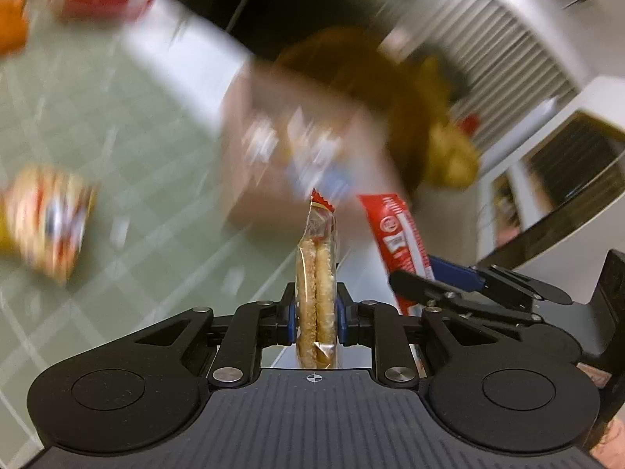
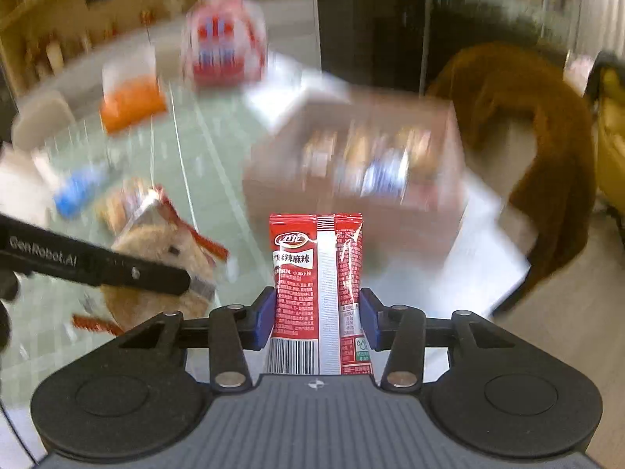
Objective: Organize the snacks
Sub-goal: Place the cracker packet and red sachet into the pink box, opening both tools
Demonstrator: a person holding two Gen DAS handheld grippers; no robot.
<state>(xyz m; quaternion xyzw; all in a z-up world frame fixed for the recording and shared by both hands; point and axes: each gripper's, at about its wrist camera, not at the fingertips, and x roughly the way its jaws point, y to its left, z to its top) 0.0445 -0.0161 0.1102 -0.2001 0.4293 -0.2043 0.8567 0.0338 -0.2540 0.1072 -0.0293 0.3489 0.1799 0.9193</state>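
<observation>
Motion-smeared beyond reading: labels on the brown cardboard box (image 2: 353, 164) of packets, the red-and-white bag (image 2: 224, 41) and orange pouch (image 2: 131, 103) on the green gridded tabletop (image 1: 129, 148). Cut off at left: yellow-and-red packet (image 1: 43, 219).

text readable | "GenRobot.AI" in grey on black arm of left gripper (image 2: 156, 273), left of red sachet | red sachet (image 2: 316, 293): white line "麻辣麻辣" below an oval logo, logo illegible; barcode at lower left of its back; fine print too small | box beyond sachet: labels blurred, illegible
</observation>
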